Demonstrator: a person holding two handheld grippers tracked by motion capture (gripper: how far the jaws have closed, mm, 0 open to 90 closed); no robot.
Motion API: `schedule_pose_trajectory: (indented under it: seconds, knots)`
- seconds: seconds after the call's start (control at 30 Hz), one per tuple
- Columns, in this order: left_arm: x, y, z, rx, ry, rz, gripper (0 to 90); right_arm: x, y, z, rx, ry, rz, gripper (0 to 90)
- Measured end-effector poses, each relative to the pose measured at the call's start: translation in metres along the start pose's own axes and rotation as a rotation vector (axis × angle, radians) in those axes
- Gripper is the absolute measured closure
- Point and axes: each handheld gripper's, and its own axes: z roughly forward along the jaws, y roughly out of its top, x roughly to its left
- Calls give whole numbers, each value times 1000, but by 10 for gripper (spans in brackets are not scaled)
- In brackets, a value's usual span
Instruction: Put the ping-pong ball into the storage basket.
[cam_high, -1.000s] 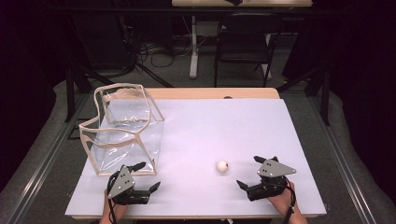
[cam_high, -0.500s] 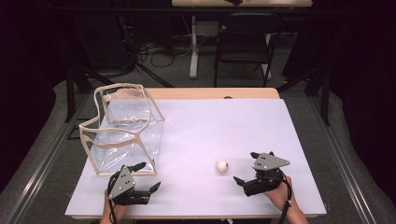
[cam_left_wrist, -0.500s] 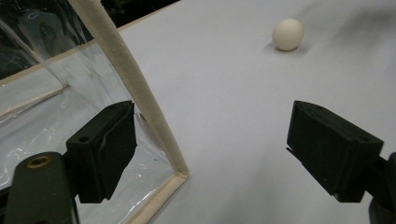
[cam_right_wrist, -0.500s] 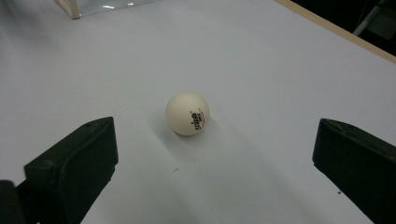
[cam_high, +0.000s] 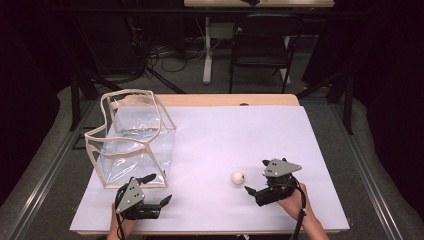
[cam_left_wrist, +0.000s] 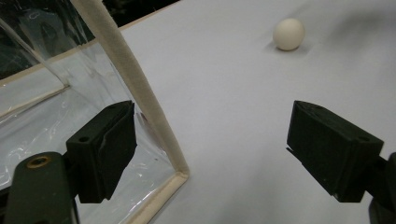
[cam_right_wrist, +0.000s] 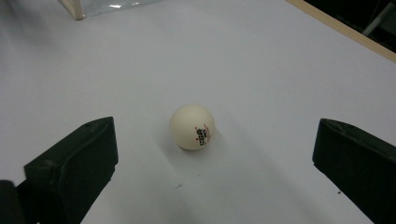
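White ball (cam_right_wrist: 192, 126) with small red and black print too blurred to read, on table (cam_high: 240, 135), right gripper (cam_high: 254, 191) open just beside it, left gripper (cam_high: 158, 189) open near clear bag (cam_high: 132, 142)

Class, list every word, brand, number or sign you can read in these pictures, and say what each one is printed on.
Table tennis ball: a small red and dark printed mark low on its side, seen in the right gripper view; too small and blurred to read.
Clear bag: no text visible.
White table cover: no text visible.
Left claw and right claw: no labels visible.
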Motion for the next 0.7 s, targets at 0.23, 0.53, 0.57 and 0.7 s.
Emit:
schedule_pose_trajectory:
  seconds: [0.23, 0.53, 0.57, 0.7]
  knots:
    - [-1, 0, 0, 1, -3, 6, 159, -2, 4, 3, 20, 3, 0, 0]
    - [-1, 1, 1, -2, -4, 4, 159, -4, 12, 8, 30, 11, -1, 0]
    - [-1, 0, 1, -3, -5, 4, 159, -4, 13, 9, 34, 11, -1, 0]
    - [-1, 1, 1, 5, -5, 6, 159, -5, 15, 12, 50, 12, -4, 0]
